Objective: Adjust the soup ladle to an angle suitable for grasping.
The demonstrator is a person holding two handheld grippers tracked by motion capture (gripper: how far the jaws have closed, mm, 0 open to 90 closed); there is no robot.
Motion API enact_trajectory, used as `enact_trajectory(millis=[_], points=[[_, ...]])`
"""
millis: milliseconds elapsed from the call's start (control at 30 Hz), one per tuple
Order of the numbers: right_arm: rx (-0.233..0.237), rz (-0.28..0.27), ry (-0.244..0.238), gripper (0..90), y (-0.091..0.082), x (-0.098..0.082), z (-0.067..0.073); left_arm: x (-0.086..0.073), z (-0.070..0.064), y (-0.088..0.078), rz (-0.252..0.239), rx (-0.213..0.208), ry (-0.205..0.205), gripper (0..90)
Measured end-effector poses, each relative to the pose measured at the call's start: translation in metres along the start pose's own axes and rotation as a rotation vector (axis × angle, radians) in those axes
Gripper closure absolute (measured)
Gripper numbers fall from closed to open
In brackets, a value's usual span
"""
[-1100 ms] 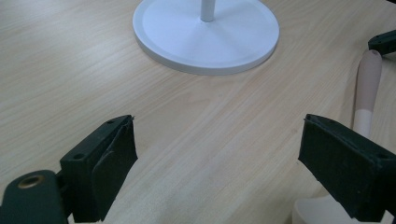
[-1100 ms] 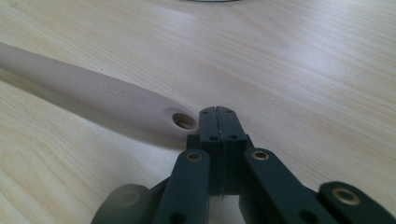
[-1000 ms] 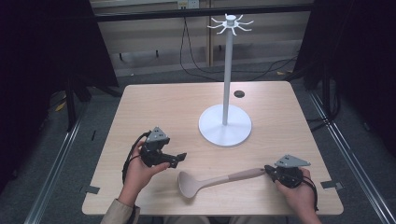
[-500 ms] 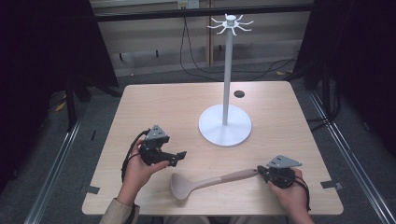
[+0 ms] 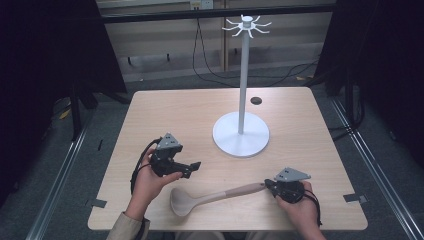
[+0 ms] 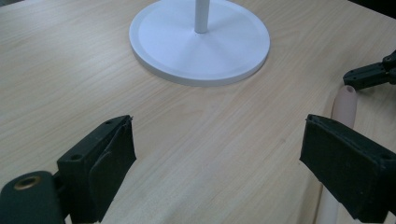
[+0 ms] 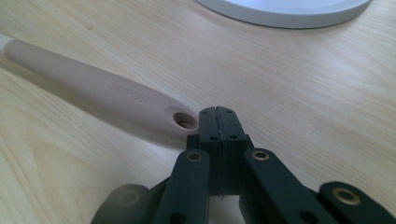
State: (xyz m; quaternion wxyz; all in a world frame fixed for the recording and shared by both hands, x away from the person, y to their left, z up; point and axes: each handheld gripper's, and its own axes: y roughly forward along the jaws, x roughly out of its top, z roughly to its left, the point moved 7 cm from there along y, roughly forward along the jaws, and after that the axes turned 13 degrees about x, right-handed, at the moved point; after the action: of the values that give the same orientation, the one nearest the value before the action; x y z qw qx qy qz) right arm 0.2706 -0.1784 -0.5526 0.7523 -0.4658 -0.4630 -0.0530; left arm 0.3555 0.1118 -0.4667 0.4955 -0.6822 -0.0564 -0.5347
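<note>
Your right gripper (image 7: 215,114) has its jaws pressed flat together with nothing between them, tips sitting right at the hanging-hole end of the ladle (image 5: 215,196), touching or as good as touching it. You're nudging, not gripping! Compared with a second ago, that hand has slid leftward across the table and the ladle has gone with it: the bowl has swung nearer the front edge, and the handle now lies at a shallower slant. So the closed tips are working as a pusher, lining the handle up.

Your left gripper (image 6: 219,163) hangs spread wide and empty, just above the wood, in the same spot it held a second back. From its own view the pale handle runs up past the right-hand jaw, outside the gap, not yet between the pads. The ladle lies flat on the table (image 5: 175,110) near the front edge, bowl toward your left hand, handle end at your right.

Beyond it, the white stand (image 5: 241,135) waits mid-table, its hooks (image 5: 247,25) high at the top. My read: the hole is clear and reachable, so the hang looks set up, but the ladle has no grip on it yet.
</note>
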Motion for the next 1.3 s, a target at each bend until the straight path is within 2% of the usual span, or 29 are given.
enact_trajectory(millis=[300,500,667,733,900,1000,1133,1233,1300], points=[[0.011,-0.012,-0.009,90.0,0.016,0.011,0.010,-0.001,-0.001,0.001,-0.001,-0.008,0.001,9.8],[0.018,-0.012,0.009,89.3,0.015,0.010,0.011,-0.003,0.000,0.001,0.010,-0.004,0.001,9.8],[0.024,0.014,-0.023,90.0,0.007,0.005,0.013,-0.002,0.000,0.001,0.006,-0.001,0.002,9.8],[0.045,0.026,-0.029,90.0,0.006,0.004,0.016,-0.002,-0.001,0.001,0.008,-0.001,0.004,9.8],[0.056,0.041,-0.066,90.0,0.011,0.007,0.026,-0.003,0.000,0.001,0.010,0.007,0.005,9.8],[0.036,0.047,-0.091,90.0,0.015,0.011,0.026,-0.002,0.001,0.000,0.004,0.008,0.000,9.8],[0.050,0.029,-0.075,90.0,0.019,0.013,0.022,-0.003,0.002,0.001,0.010,0.009,0.005,9.8],[0.032,0.036,-0.097,90.0,0.022,0.018,0.020,-0.002,0.000,0.002,0.007,0.003,0.002,9.7],[0.039,0.036,-0.102,90.0,0.026,0.021,0.019,-0.001,0.000,0.001,0.008,0.004,0.006,9.8]])
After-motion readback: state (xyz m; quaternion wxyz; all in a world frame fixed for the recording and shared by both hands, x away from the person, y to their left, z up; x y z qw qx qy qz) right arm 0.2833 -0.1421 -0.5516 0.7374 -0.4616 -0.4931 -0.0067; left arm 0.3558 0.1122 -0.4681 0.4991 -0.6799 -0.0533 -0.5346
